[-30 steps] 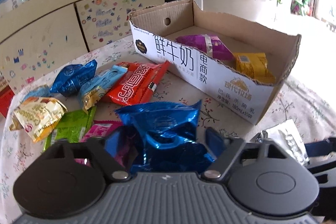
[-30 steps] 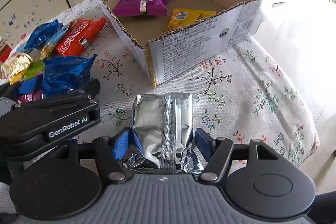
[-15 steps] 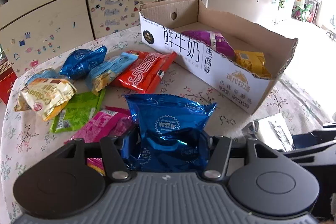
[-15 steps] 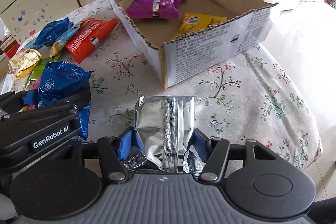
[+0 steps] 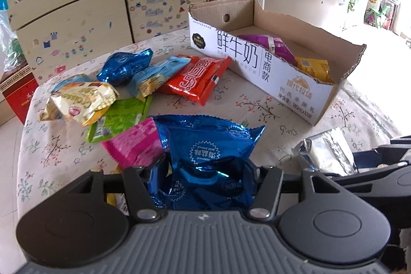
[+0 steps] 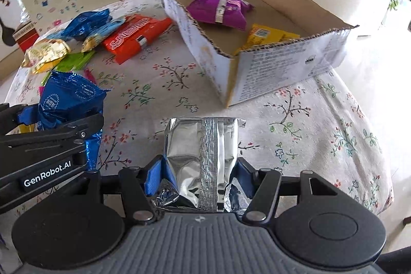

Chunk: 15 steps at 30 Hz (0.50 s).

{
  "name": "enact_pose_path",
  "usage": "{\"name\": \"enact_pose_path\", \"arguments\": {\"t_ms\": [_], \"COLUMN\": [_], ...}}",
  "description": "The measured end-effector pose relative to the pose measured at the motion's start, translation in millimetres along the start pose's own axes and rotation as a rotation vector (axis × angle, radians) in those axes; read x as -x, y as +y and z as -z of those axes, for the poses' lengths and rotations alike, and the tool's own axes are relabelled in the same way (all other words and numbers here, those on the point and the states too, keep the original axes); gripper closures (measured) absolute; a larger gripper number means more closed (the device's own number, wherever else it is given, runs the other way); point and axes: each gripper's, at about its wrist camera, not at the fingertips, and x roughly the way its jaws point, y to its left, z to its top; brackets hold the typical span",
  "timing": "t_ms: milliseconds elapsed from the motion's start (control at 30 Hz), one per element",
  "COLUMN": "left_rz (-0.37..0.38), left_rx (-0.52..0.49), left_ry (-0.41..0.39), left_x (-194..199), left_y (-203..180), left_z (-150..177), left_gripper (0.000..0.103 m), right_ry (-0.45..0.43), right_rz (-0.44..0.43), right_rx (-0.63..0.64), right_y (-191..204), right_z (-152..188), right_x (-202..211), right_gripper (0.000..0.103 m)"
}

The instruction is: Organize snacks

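1. Left gripper [image 5: 205, 171] of mine is clenched on a blue foil snack pack [image 5: 208, 153], both fingers pressed into its crumpled lower half; the pack sits raised above the bench [image 5: 64, 150], upright between the fingers.
2. My right gripper [image 6: 201, 171] is clamped on a silver foil pack [image 6: 203, 153], its seam strip facing up and running straight along the fingers. The blue pads [image 6: 154, 179] bite into both sides of it.
3. From the right wrist view, my left gripper is just beside the right one, off to its left, with the blue pack poking up from it.
4. The cardboard box [image 6: 282, 73] stands on the floral cloth ahead of both grippers, well apart from the silver pack. Inside it lie a purple snack pack [image 6: 218, 9] toward the far end and a yellow snack pack [image 6: 267, 35] near the closer corner.
5. Loose snacks lie on the bench left of the box: a red pack [image 5: 197, 76] touching a light blue pack [image 5: 154, 76], another blue foil pack [image 5: 125, 66] behind them, a gold-and-white pack [image 5: 79, 99], a green pack [image 5: 120, 117] and a pink pack [image 5: 136, 145] partly under the held blue one.
6. A sticker-covered cabinet [image 5: 154, 7] stands behind the bench.
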Motion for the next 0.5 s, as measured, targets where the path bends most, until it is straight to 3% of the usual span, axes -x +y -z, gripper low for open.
{"name": "enact_pose_path", "arguments": {"t_ms": [500], "left_rz": [-0.03], "left_rx": [0.033], "left_ry": [-0.015], "left_x": [18.7], "left_y": [14.5], "left_z": [12.6], "left_gripper": [0.045], "right_ry": [-0.02], "right_rz": [0.002], "right_rx": [0.026], "right_y": [9.0], "right_z": [7.5], "right_x": [5.5], "right_gripper": [0.037]}}
